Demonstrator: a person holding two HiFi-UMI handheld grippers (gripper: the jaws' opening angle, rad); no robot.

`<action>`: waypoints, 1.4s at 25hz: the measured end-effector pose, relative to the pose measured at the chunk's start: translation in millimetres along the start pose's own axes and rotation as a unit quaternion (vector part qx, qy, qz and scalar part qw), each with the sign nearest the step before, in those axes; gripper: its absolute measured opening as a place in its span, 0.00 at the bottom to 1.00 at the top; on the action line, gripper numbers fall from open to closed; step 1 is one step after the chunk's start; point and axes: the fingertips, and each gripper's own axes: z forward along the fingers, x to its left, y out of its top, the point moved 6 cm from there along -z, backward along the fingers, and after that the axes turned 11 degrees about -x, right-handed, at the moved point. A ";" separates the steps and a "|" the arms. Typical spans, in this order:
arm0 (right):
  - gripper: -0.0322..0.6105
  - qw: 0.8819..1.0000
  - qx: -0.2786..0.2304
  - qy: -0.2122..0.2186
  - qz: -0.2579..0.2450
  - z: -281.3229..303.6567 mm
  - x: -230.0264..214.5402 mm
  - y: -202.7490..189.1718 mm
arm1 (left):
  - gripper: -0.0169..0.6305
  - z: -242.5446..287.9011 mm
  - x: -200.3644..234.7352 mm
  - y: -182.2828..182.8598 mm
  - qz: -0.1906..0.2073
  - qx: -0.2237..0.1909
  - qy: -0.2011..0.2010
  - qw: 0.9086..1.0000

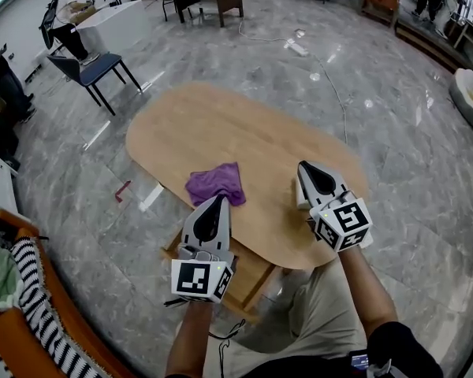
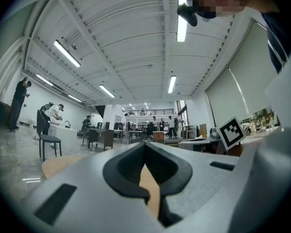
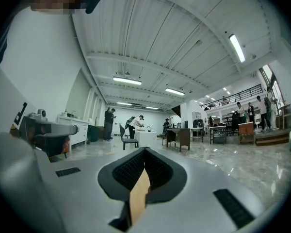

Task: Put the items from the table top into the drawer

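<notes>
Cloth: purple, crumpled on the wooden worktop, just ahead of the left gripper.
Left gripper: fingers pressed together, empty.
Right gripper: fingers pressed together, empty, above the worktop's near edge.

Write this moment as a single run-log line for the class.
left gripper: shut, empty | right gripper: shut, empty | purple cloth: lying on table, not held

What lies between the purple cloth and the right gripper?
Nothing but bare table lies between the purple cloth and the right gripper; the head view shows this.
</notes>
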 end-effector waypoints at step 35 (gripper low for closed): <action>0.07 1.000 -0.001 -0.018 -0.013 -23.6 34.0 -59.6 | 0.03 -31.6 22.0 -101.2 0.032 0.049 -0.030 0.998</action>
